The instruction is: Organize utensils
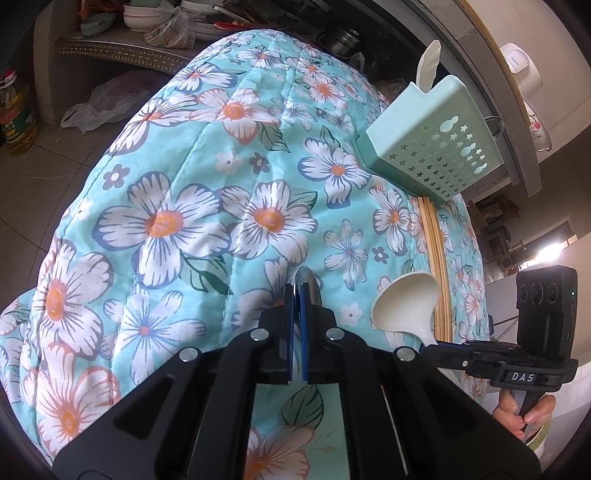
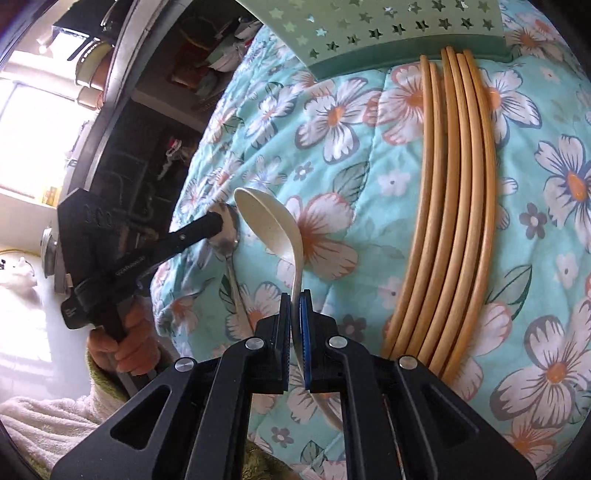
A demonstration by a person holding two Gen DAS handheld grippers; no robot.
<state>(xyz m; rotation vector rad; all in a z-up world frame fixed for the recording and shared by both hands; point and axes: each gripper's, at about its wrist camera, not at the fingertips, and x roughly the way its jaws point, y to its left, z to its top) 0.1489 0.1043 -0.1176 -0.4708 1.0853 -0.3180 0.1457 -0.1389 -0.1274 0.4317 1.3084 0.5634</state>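
Note:
A metal spoon (image 2: 231, 240) lies on the floral quilt (image 1: 207, 155). My left gripper (image 1: 297, 291) is shut on the spoon's bowl (image 1: 313, 284), and the same grip shows from the side in the right wrist view, left gripper (image 2: 218, 222). My right gripper (image 2: 295, 300) is shut on the handle of a cream plastic spoon (image 2: 271, 221), whose bowl is raised above the quilt, cream spoon (image 1: 402, 304). Several wooden chopsticks (image 2: 452, 184) lie side by side to the right. They end at a mint-green holder with star holes (image 1: 436, 147), which has another white spoon (image 1: 428, 66) sticking out of it.
A person's hand (image 2: 129, 343) holds the left gripper's handle. Beyond the quilt stands a shelf with stacked bowls (image 1: 140, 18), a plastic bag (image 1: 99, 107) lies on the tiled floor, and an oil bottle (image 1: 16, 114) is at far left. The quilt's edge drops away on the left.

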